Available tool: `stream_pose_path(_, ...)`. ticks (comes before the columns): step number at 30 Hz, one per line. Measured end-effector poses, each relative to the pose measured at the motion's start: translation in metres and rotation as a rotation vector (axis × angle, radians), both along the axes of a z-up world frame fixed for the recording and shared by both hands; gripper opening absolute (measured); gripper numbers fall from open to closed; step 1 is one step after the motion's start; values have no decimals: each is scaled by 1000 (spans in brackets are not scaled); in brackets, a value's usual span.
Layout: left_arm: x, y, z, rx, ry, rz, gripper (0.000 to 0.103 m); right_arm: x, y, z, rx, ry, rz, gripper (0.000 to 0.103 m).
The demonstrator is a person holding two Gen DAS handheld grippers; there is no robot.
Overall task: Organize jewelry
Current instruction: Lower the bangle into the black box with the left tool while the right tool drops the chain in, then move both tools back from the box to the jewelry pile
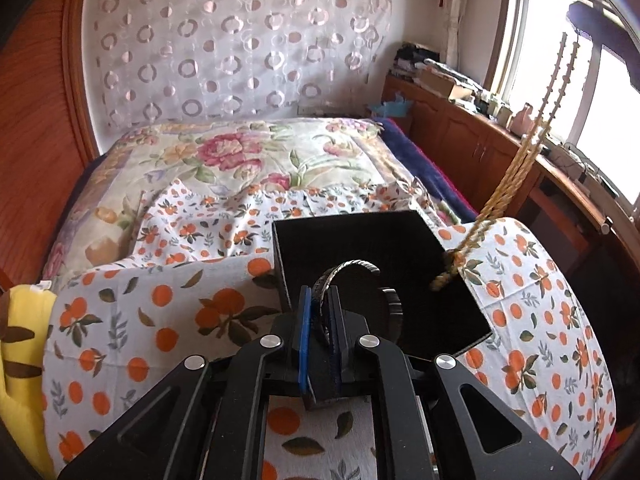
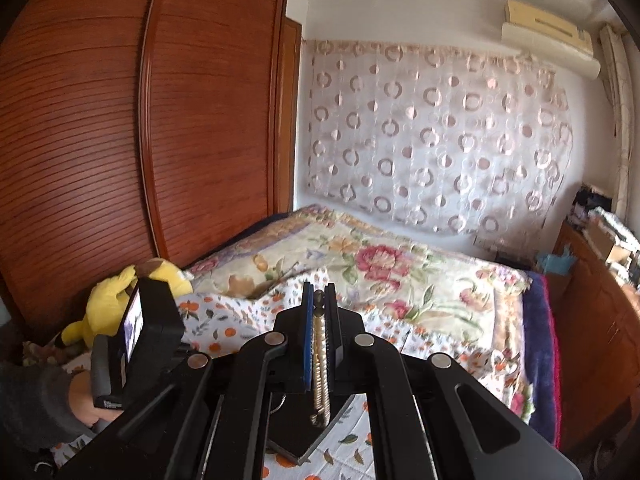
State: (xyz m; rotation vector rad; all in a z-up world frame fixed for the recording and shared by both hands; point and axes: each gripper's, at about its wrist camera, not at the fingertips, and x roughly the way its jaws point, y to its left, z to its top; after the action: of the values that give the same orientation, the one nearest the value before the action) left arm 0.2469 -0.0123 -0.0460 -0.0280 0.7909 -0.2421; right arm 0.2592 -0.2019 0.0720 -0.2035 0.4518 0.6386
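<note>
Blue rubber lines one pad of the left gripper [image 1: 320, 320], whose jaws are pinched nearly shut on a silver bangle [image 1: 352, 268]; the bangle stands on edge between the pads and arches forward over a black tray [image 1: 352, 236] lying on the orange-print cloth [image 1: 160, 312] that covers the near end of the bed; the right gripper [image 2: 319, 300] is likewise clamped tight, on a gold chain [image 1: 516, 168], which hangs from it in a doubled strand, its lower end touching the tray's right side in the left wrist view; in the right wrist view the chain [image 2: 320, 368] runs down between the pads toward a corner of the tray [image 2: 304, 444]; beyond the cloth lies a floral quilt [image 1: 248, 152], then a circle-patterned curtain [image 1: 240, 40]; a yellow plush toy [image 2: 116, 300] sits at the bed's edge by the wardrobe [image 2: 120, 120].

Risks, as I judge them: the bangle is held by a thin edge and could twist or slip out if the hand tilts; the loose chain could swing, knot on itself, or catch the bangle, both being over the same tray; a release off the tray's edge would drop a piece into the cloth's folds.

Count: two grippers, one bangle, one chain, one tray, one plush toy.
</note>
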Motion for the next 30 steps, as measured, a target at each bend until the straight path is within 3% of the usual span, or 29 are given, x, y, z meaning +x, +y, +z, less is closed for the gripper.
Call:
stream_pose_path(6,-2,0,3,9,-15,1,7,8,5,-38,-31,66,-12,6)
stream_pose_path(16,-50,5,11,15,-49,-21,11,0,10,-83,-51,159,-32,7)
stream_pose_path(26,-108,4,7,9,-64,-46,26,-41,-19,-103,2,194,-86,8)
stream_pose_path(30,-125,0,2,10,-57,-59,28,-67,-29,-115,12,209,-108,8)
